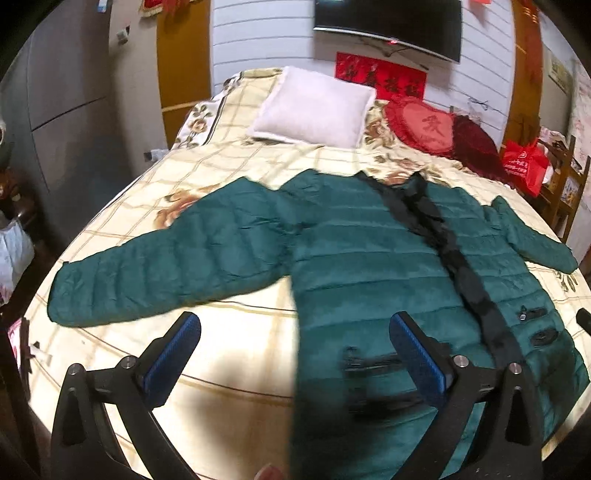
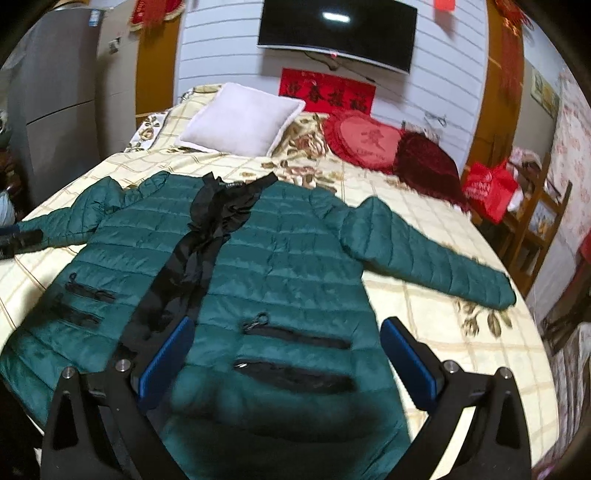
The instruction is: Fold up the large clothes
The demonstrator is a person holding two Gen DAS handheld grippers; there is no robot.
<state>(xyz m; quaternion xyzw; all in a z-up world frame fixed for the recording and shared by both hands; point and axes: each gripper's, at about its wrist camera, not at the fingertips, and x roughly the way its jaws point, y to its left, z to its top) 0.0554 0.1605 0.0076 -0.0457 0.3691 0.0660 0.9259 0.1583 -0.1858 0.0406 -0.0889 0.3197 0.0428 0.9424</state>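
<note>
Bedroom with a bed (image 1: 229,376) under a checked cover: on it the green jacket (image 1: 369,258) lies flat, front up, both sleeves spread, not yet folded. Left hand-held gripper (image 1: 295,354) and right hand-held gripper (image 2: 288,354) hover above its hem, wide open, holding nothing. Probably next: grasp a sleeve and fold inward. No containers here.

A television (image 2: 338,33) hangs on the white panelled wall (image 2: 221,55).

Both wrist views face headboard from bed foot, sharing jacket (image 1: 369,258).
</note>
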